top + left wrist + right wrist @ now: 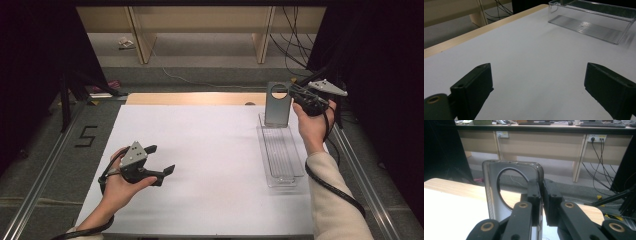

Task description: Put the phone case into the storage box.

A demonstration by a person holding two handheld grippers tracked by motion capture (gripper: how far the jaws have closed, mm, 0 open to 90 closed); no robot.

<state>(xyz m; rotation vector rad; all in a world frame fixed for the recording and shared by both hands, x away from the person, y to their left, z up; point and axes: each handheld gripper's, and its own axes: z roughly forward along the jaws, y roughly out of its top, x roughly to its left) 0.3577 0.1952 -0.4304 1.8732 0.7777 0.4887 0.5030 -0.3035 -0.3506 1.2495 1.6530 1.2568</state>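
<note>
A grey see-through phone case point(278, 111) with a round cut-out stands upright over the far end of a long clear plastic tray point(265, 150). My right gripper point(292, 92) is shut on the case's upper right edge. In the right gripper view the jaws pinch the case point(491, 185) by that edge, with the gripper point(541, 192) near the frame's middle. I cannot tell whether the case's lower edge touches the tray. My left gripper point(161, 159) hovers open at the table's near left with nothing between its fingers. In the left gripper view the left gripper point(537, 85) faces the tray point(594, 22) across bare white surface.
A white sheet point(200, 150) covers the table, with a wooden strip point(195, 98) along its far edge. Metal rails point(360, 170) run down both sides. A floor mark "5" point(86, 136) lies at the left. Desks and cables point(292, 45) stand beyond the table.
</note>
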